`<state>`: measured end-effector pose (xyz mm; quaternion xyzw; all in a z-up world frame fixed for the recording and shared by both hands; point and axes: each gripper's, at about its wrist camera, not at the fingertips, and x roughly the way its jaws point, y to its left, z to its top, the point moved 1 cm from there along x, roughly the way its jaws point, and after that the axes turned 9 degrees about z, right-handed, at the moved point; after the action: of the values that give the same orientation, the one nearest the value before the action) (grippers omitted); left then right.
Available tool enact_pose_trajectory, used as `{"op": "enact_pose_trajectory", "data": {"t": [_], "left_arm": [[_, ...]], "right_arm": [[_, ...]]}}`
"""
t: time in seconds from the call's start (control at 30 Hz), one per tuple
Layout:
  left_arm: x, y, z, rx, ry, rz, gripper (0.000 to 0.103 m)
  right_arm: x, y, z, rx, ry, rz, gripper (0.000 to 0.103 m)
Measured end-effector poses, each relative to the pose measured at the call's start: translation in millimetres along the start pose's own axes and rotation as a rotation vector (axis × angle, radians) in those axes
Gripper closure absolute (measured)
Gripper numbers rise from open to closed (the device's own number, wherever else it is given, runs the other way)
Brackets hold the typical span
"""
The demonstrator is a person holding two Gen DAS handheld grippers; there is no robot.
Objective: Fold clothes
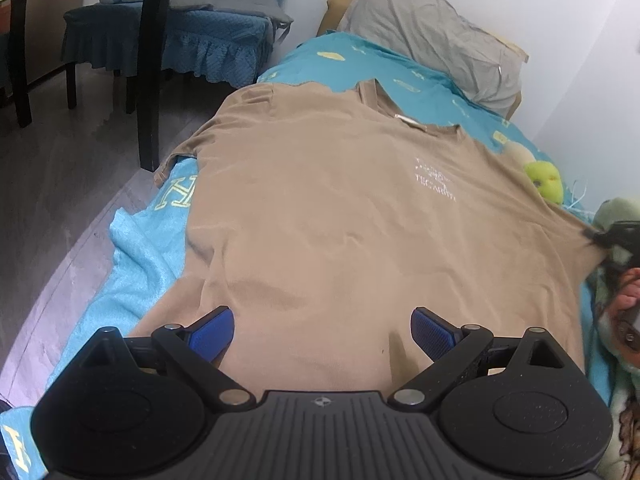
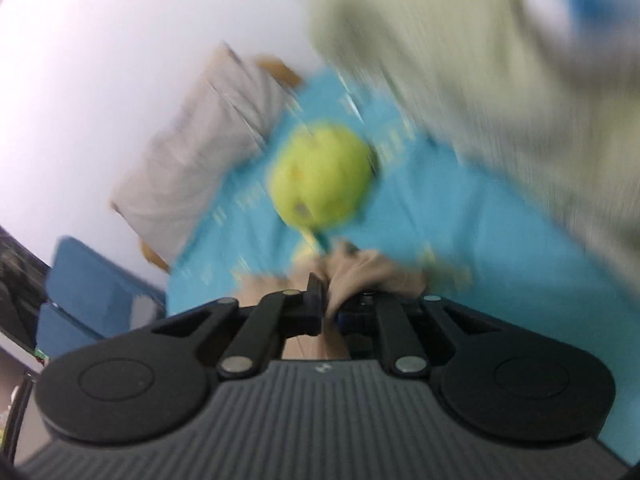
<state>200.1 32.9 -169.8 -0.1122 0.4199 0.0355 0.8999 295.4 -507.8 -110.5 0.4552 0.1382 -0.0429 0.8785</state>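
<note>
— What stands around the bed [image 1: 132,264]?
— A white wall [image 1: 560,12], a grey floor [image 1: 60,184], and blue-covered chairs [image 1: 200,44] beside a dark table leg [image 1: 154,80].

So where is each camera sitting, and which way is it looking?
Left wrist view: sits on the left gripper, jaws open, low over the tan T-shirt, looking up the bed toward the grey pillow; the right gripper shows at the right edge.
Right wrist view: sits on the right gripper, jaws shut on a bunch of T-shirt, facing the green plush toy; blurry.
Both show the T-shirt, toy, pillow and blue sheet.
</note>
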Motion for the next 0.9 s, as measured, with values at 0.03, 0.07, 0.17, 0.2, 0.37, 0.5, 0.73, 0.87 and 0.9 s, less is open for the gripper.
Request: {"op": "enact_pose_trajectory", "data": {"t": [0.03, 0.07, 0.17, 0.2, 0.37, 0.5, 0.73, 0.87, 0.9], "left_arm": [[0, 0, 0, -0.002, -0.001, 0.0, 0.006], [-1, 0, 1, -0.005, -0.001, 0.0, 0.006], [-2, 0, 1, -0.015, 0.0, -0.003, 0.006], [-2, 1, 2, -0.02, 0.001, -0.005, 0.006], [-2, 2, 1, -0.033, 0.008, -0.008, 0.006], [0, 2, 1, -0.04, 0.017, -0.01, 0.006], [8, -1, -1, -0.008, 0.024, -0.008, 0.006], [10, -2, -1, -0.001, 0.017, -0.031, 0.006], [10, -3, 0, 0.0, 0.017, -0.04, 0.006]], "right_arm": [[-8, 5, 6, -0.023, -0.025, 0.017, 0.094], [-14, 5, 9, -0.032, -0.031, 0.022, 0.093], [-15, -15, 6, 0.069, 0.045, 0.033, 0.091], [-11, -24, 4, 0.131, 0.088, 0.031, 0.089], [2, -57, -15, 0.344, 0.15, 0.035, 0.021], [15, -65, -26, 0.383, 0.117, 0.086, 0.018], [51, -80, -18, 0.377, 0.017, 0.068, 0.018], [77, -87, -7, 0.341, 0.037, 0.114, 0.018], [82, -88, -4, 0.338, 0.045, 0.119, 0.018]]}}
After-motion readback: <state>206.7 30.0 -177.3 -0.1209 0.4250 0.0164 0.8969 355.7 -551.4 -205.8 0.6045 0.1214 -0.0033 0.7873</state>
